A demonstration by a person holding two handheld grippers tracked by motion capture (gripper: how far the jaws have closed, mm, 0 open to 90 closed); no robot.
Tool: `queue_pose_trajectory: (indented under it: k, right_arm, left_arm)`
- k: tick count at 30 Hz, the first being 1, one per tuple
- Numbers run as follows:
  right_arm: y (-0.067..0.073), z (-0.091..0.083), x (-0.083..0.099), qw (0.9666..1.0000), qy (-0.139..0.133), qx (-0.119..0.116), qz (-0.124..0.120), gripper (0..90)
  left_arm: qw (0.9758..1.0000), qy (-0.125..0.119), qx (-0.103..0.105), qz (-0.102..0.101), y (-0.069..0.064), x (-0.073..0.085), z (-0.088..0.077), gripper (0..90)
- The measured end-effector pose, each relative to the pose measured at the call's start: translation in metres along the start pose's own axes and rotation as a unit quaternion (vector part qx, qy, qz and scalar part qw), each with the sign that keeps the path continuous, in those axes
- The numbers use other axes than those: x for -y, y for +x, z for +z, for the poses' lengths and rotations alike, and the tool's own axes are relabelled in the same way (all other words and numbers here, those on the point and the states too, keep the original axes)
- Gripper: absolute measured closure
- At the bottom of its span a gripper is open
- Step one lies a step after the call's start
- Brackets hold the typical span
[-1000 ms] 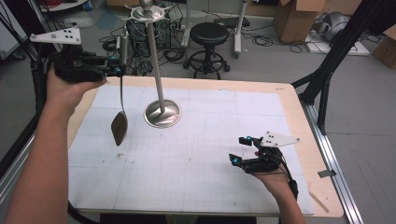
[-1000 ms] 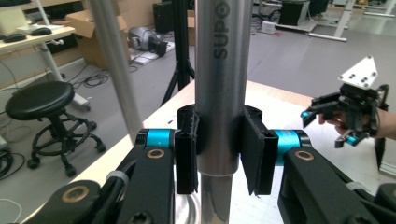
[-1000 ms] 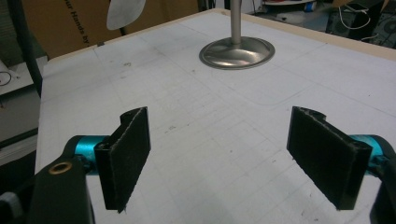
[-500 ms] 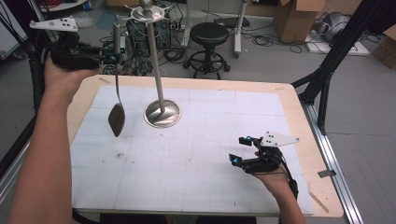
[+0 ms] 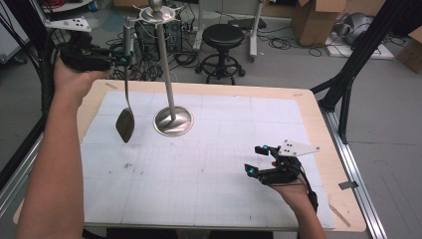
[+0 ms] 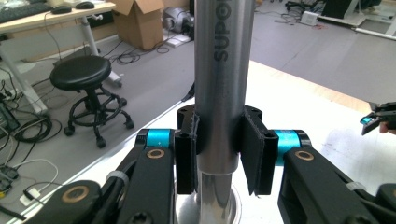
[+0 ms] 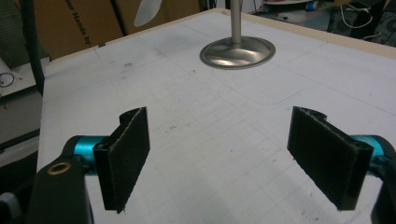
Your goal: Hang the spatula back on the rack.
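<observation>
Since the earlier frames the left hand had carried the spatula [image 5: 125,124] a little toward twelve o'clock in the high view, while the right hand had kept its place. The table [image 5: 308,124] bore a white gridded mat, and on it, at about eleven o'clock from the centre, stood the steel stand [image 5: 166,74], its round base flat and its small hook ring at the top. The spatula hung upright just to the nine o'clock side of the pole, apart from it, with its dark blade clear of the mat. The left gripper [image 5: 123,59] was clamped on the spatula's silver handle, the pads [image 6: 252,149] pressing it from both sides. The right gripper [image 5: 254,159] rested at five o'clock with its jaws wide apart and nothing between them. The risk lay in the smooth round handle: it could twist or slide in the pads, and a swinging blade could strike the slim pole and rock the stand, or miss a hook.
</observation>
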State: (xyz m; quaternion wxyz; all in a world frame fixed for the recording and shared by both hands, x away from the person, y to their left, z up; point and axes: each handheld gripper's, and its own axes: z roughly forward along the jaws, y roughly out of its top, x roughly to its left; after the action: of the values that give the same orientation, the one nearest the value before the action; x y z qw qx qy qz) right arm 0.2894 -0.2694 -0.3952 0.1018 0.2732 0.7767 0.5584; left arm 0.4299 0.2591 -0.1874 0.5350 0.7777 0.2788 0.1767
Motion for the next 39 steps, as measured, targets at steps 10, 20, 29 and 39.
queue_pose_trajectory:
  k: [10,20,29,39]
  right_arm:
    - [0.0,0.001,0.0,1.0,0.001,0.0,-0.001,20.4]
    - [0.0,0.001,0.0,1.0,0.002,0.0,-0.001,20.4]
    - [0.001,0.001,0.0,1.0,0.003,-0.002,0.001,20.5]
    - [0.001,0.001,0.0,1.0,0.004,-0.002,0.0,20.4]
  left_arm:
    - [0.9999,0.009,0.005,0.005,0.001,-0.002,0.01,69.0]
    - [0.9997,0.011,0.012,0.016,0.0,0.0,0.02,68.9]
    - [0.9996,0.011,0.026,0.005,0.002,0.003,0.027,68.4]
    - [0.9997,0.022,0.013,-0.005,0.004,0.006,0.027,54.3]
